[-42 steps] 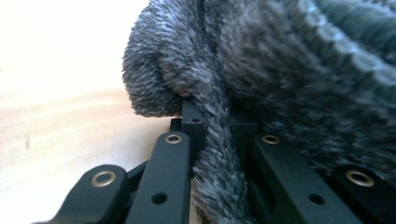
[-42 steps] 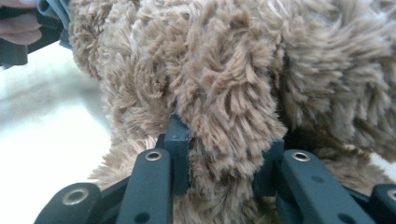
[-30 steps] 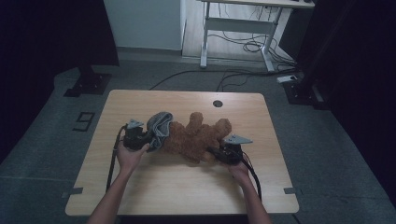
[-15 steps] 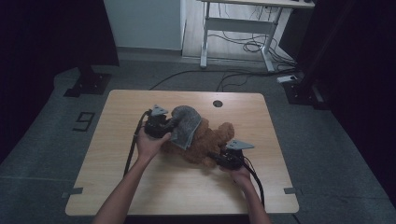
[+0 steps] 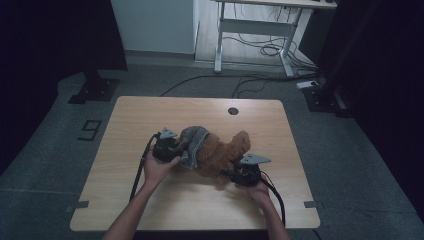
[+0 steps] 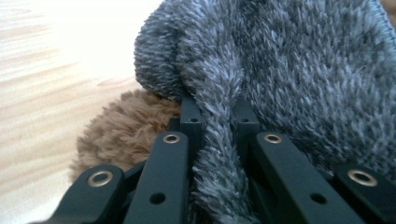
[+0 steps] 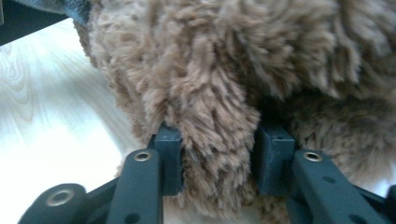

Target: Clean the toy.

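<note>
Between both tools (image 5: 170, 147) (image 5: 240, 175), brown plush toy (image 5: 220, 152).

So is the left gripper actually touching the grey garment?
Touching. In the left gripper view, the left gripper pinches a fold of the grey garment between its jaws.

Dim room — tabletop glare, close-ups soft

Looks like a lab or recording studio: black curtains (image 5: 55, 35) all round, grey carpet floor (image 5: 50, 150), cables (image 5: 260, 47) under a standing desk (image 5: 260, 30), lone wooden counter (image 5: 150, 115).
</note>
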A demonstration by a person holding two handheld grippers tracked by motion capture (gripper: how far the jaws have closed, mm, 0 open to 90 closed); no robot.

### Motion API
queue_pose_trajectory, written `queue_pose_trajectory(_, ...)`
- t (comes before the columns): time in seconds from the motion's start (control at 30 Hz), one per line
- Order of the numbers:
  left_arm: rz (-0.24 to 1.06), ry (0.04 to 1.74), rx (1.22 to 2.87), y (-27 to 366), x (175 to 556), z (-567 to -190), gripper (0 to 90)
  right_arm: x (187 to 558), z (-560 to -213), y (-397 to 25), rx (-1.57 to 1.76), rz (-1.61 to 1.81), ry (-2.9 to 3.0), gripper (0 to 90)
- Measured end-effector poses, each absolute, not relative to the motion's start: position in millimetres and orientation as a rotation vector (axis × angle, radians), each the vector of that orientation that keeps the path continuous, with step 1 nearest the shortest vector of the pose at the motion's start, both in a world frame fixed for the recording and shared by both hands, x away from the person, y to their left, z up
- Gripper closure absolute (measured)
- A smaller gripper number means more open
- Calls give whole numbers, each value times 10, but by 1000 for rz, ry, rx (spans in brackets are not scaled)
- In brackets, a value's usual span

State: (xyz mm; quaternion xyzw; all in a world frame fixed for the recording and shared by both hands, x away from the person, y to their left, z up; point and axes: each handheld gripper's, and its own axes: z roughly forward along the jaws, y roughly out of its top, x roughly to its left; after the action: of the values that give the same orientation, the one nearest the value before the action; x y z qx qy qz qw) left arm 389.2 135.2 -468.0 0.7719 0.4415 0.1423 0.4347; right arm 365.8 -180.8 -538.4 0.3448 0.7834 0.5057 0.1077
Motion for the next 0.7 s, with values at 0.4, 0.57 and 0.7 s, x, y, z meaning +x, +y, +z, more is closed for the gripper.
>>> queue_pose_trajectory(0.4, 337, 1076, 1867, 1492, 3599, -4788, 797, 3535, -5310, -1998, 1050, 1625, 2315, 327)
queue_pose_trajectory(0.57, 338, 1064, 1853, 1513, 3497, -4829, 797, 3556, -5270, -1980, 1061, 1703, 2272, 314)
queue_pose_trajectory(0.7, 347, 1064, 1848, 1516, 3462, -4862, 797, 3577, -5321, -1892, 1053, 1696, 2305, 374)
